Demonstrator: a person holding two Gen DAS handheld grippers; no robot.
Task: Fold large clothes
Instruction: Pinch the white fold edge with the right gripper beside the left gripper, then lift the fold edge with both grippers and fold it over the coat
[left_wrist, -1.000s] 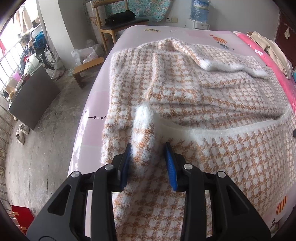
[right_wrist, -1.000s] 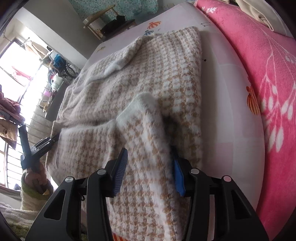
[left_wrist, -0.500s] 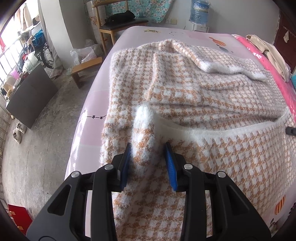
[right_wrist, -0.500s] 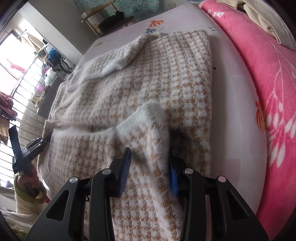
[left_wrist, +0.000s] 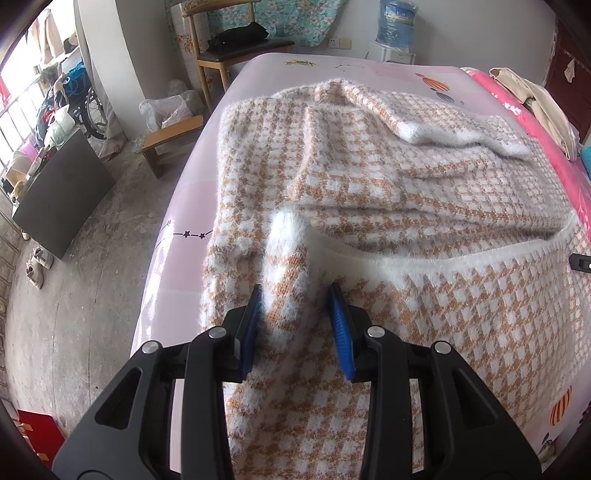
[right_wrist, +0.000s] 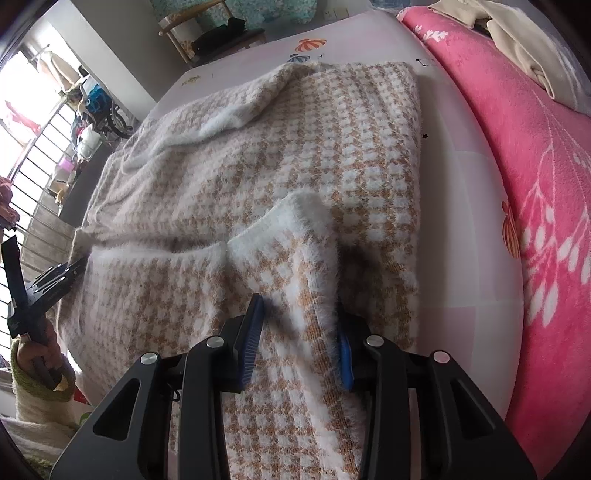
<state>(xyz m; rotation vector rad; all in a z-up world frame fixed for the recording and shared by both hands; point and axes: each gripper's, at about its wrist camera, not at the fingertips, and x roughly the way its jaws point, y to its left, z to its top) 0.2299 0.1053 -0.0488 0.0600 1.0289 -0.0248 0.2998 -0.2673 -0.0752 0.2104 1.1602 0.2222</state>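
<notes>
A fluffy white-and-tan checked sweater (left_wrist: 369, 177) lies spread over the bed, its near hem lifted. My left gripper (left_wrist: 295, 291) is shut on a raised fold of the hem at the sweater's left corner. My right gripper (right_wrist: 299, 302) is shut on a similar white-edged fold at the right corner of the sweater (right_wrist: 295, 147). The hem stretches between the two grips. In the right wrist view the left gripper (right_wrist: 44, 280) shows at the far left, held by a hand in a green cuff. A sleeve lies folded across the sweater's far part.
The bed has a pale pink sheet (left_wrist: 192, 206) and a bright pink blanket (right_wrist: 517, 147) along its right side, with a beige garment (left_wrist: 535, 99) on it. A wooden chair (left_wrist: 236, 48), a low stool (left_wrist: 170, 136) and a dark panel (left_wrist: 59, 199) stand on the concrete floor at left.
The right gripper's jaws have narrowed onto the hem fold, and it has shifted a little, lifting the fold. The left gripper and its fold have kept still.
</notes>
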